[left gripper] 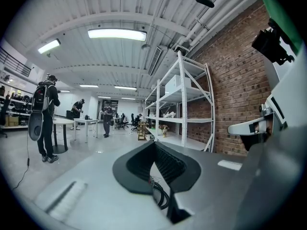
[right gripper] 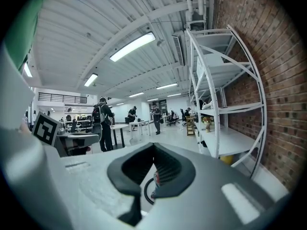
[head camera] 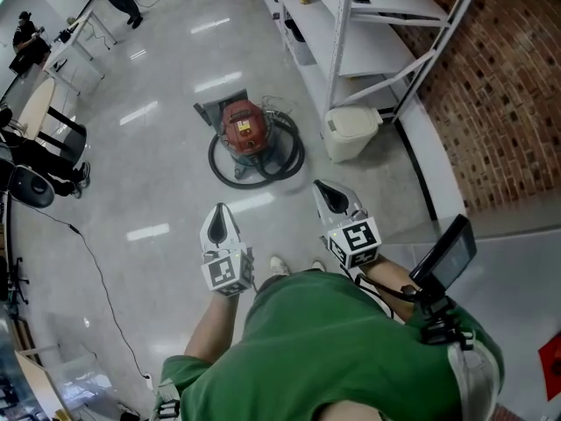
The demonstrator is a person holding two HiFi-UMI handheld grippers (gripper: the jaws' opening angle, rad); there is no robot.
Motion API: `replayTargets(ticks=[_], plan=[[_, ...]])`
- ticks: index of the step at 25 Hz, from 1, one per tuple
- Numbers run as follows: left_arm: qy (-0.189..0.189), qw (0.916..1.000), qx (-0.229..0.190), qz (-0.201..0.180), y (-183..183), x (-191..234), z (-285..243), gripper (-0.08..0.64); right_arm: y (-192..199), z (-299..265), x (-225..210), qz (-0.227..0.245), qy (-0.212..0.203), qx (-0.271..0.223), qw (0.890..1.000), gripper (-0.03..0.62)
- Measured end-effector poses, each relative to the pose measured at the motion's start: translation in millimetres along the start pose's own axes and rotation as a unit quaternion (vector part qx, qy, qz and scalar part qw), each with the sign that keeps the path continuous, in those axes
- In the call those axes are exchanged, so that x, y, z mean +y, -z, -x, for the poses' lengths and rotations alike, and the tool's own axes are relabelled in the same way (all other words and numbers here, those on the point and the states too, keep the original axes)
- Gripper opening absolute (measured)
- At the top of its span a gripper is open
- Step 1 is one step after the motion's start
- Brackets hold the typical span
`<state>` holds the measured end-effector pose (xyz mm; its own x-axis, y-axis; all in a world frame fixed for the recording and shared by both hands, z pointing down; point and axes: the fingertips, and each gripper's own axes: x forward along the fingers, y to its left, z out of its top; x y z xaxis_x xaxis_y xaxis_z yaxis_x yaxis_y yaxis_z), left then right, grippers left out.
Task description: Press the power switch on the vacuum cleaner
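We cannot make out the power switch on the red drum-shaped vacuum cleaner [head camera: 244, 125]. It stands on the glossy grey floor [head camera: 166, 174] ahead of us, ringed by its black coiled hose [head camera: 296, 154] and well apart from both grippers. The gripper views catch only slivers of it through the jaw gaps. The left gripper [head camera: 219, 210] and the right gripper [head camera: 324, 189] each have their jaw tips together, gripping and touching nothing.
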<state>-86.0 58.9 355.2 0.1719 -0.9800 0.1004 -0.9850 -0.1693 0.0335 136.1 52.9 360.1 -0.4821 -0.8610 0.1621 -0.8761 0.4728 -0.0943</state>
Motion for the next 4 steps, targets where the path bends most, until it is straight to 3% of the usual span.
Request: replayTargets(ticks=[4], plan=[[-0.003, 1.0000, -0.005, 0.003, -1.3, -1.1, 2.9, 0.008, 0.3, 0.2, 3.0, 0.002, -0.005, 0.000, 1.000, 0.003]])
